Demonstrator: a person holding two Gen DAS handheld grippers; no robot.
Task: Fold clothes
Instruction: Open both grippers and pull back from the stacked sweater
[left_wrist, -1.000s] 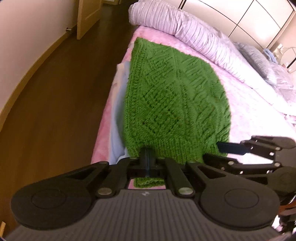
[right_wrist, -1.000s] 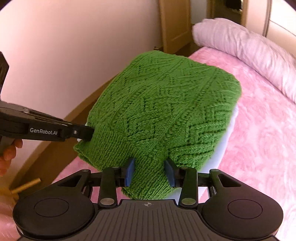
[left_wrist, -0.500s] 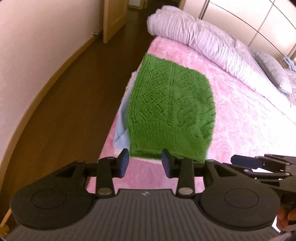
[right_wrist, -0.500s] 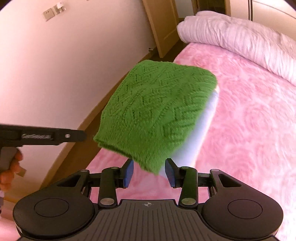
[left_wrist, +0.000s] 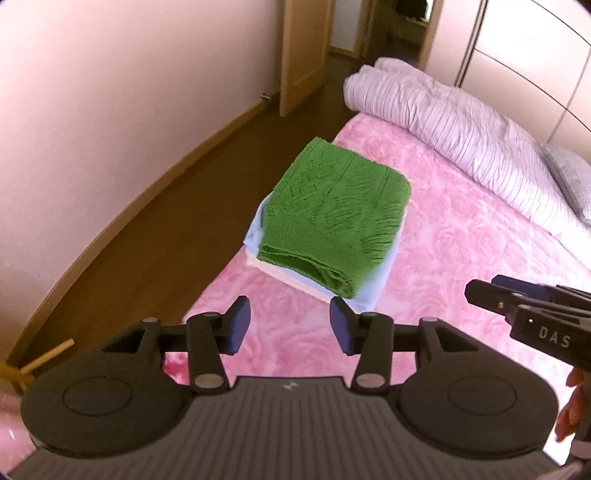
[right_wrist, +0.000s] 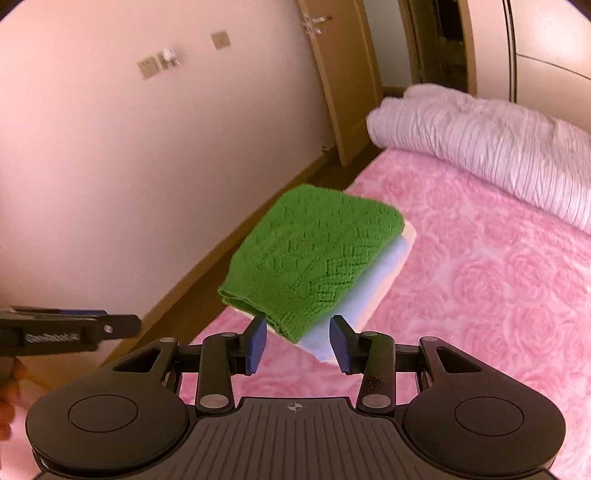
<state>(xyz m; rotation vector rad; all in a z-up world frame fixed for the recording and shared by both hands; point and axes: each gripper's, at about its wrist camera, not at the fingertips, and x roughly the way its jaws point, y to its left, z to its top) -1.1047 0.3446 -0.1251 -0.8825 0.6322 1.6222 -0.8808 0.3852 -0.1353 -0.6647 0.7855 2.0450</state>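
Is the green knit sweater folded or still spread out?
Folded. The green knit sweater lies as a compact rectangle with doubled layers at its near edge, on top of a stack of folded light clothes at the bed's edge.

I am in a home bedroom: a bed (left_wrist: 461, 258) with pink rose-patterned cover, a rolled lilac duvet (left_wrist: 443, 122), wardrobe doors (left_wrist: 535, 55), wooden floor (left_wrist: 147, 229).

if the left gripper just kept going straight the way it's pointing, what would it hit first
Probably the pink bedspread just short of the clothes pile, or the near edge of the green knit sweater on top. The left gripper has nothing between its opening jaws; depth is hard to judge.
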